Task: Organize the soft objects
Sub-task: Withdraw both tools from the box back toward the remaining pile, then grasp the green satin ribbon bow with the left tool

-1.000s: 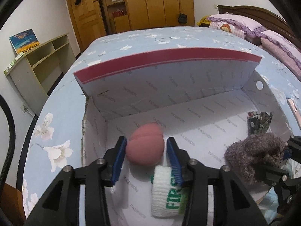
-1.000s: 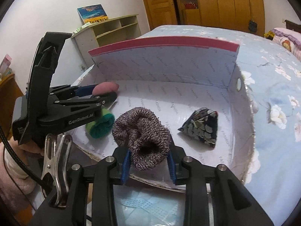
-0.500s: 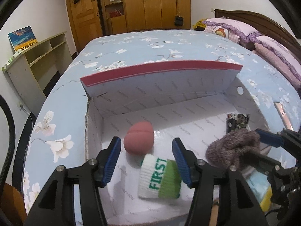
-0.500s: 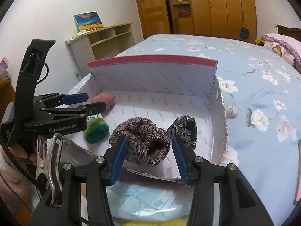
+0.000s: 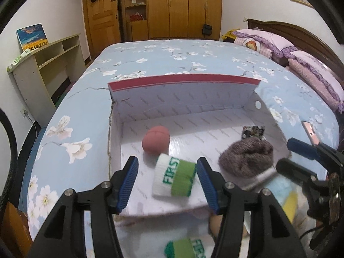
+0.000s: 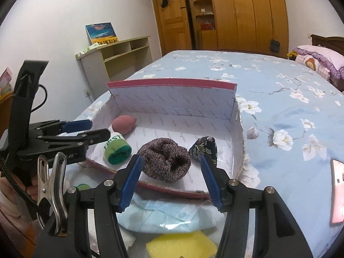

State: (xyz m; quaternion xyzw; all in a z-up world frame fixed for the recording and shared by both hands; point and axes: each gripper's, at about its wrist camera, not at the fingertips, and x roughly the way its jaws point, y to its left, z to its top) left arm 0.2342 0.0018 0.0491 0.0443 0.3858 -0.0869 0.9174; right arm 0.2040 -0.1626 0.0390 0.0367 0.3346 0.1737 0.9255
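Inside the white "FASHION"-printed box point(image 6: 178, 109) on the bed point(image 6: 279, 90): a white-and-green wristband point(image 5: 175, 177) lettered "FIRST", a pink puff point(image 5: 155, 140), a brown knitted roll point(image 6: 164, 161). Left gripper point(image 5: 167, 185) open, empty; right gripper point(image 6: 169, 180) opening, clear of the roll.

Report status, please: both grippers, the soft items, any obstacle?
Left gripper open, empty. Right gripper opening, clear of knitted bundle. Four soft items in box. No obstacle.

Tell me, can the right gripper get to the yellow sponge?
Probably yes. The yellow sponge lies uncovered just below the right gripper, whose jaws are opening with nothing between them; nothing blocks the way.
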